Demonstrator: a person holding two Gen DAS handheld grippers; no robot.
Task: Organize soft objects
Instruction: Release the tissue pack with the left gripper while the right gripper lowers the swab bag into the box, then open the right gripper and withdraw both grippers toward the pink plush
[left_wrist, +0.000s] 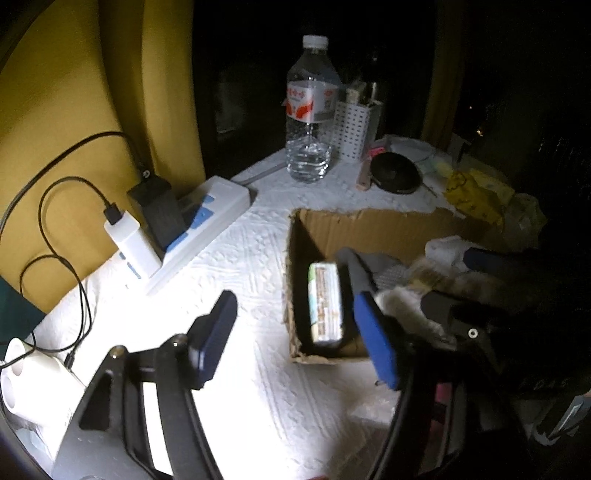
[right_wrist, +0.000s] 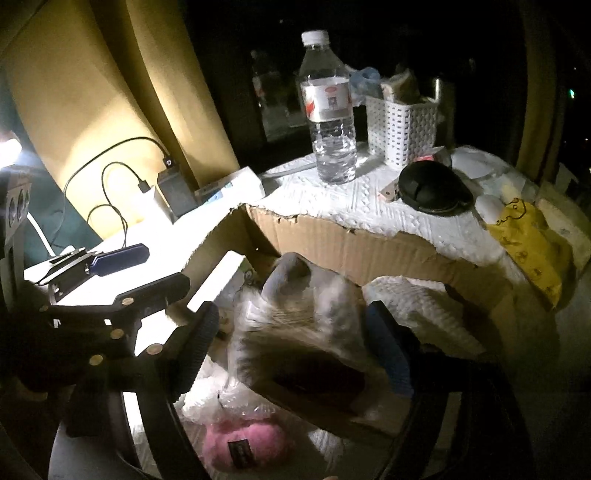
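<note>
**Two grippers open at the cardboard box**

Two grippers work over a table (left_wrist: 258, 258) covered in white embossed paper towel. Largest on it is the torn cardboard box (right_wrist: 332, 236), standing toward the near right edge. Inside the box lie a furry grey soft item in a clear plastic wrap (right_wrist: 295, 317), a white towel-like piece (right_wrist: 417, 306) on its right side, and a printed packet (left_wrist: 325, 302) against its left wall.

At the far edge stand a clear water bottle (left_wrist: 310, 110) and, just beside it, a white perforated basket (right_wrist: 402, 125). A white power strip (left_wrist: 199, 229) with chargers lies along the left edge. A black round case (right_wrist: 432, 188) and a yellow bag (right_wrist: 528, 243) sit near the far right corner.

Right gripper (right_wrist: 295, 350): jaws wide apart, the furry item between them, with contact impossible to tell. Left gripper (left_wrist: 295, 339): jaws apart, empty, one finger over the tabletop and the other at the box. A pink plush (right_wrist: 236, 443) lies below the near box wall.
</note>
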